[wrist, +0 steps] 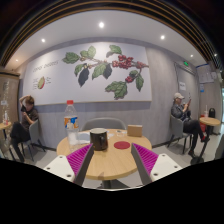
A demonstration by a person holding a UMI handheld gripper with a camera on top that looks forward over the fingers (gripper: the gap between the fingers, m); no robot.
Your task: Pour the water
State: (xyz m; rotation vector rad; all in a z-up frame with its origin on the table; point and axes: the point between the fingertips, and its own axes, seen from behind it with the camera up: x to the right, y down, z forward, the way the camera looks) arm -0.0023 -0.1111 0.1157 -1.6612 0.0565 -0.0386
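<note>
Looking forward along the gripper (110, 160), a round wooden table (110, 165) is seen just ahead of the two fingers, whose magenta pads (84, 158) face each other across a wide gap. The fingers are held released, with nothing pressed between them; only bare tabletop lies in the gap.

Near the table's far edge, a dark cup (99, 141) is set, roughly on the line between the fingers but well beyond their tips. To its left, close to the far left edge, a clear plastic water bottle (70, 122) stands upright, with a red cap and a coloured label band (the writing on the label is too small to be read). To the right of the cup, a flat red round coaster (122, 145) lies on the surface, apart from the cup.

Beyond the table, a grey chair (104, 125) is seen, and next to it a brown paper bag (135, 130) appears to be placed. The back wall is covered by a large mural (105, 68) of green leaves and red berries; a smaller emblem is painted at its left, and no lettering can be made out.

One person is seated at the left (27, 112), another at the right (182, 110), each at a separate table well apart from the round one.
</note>
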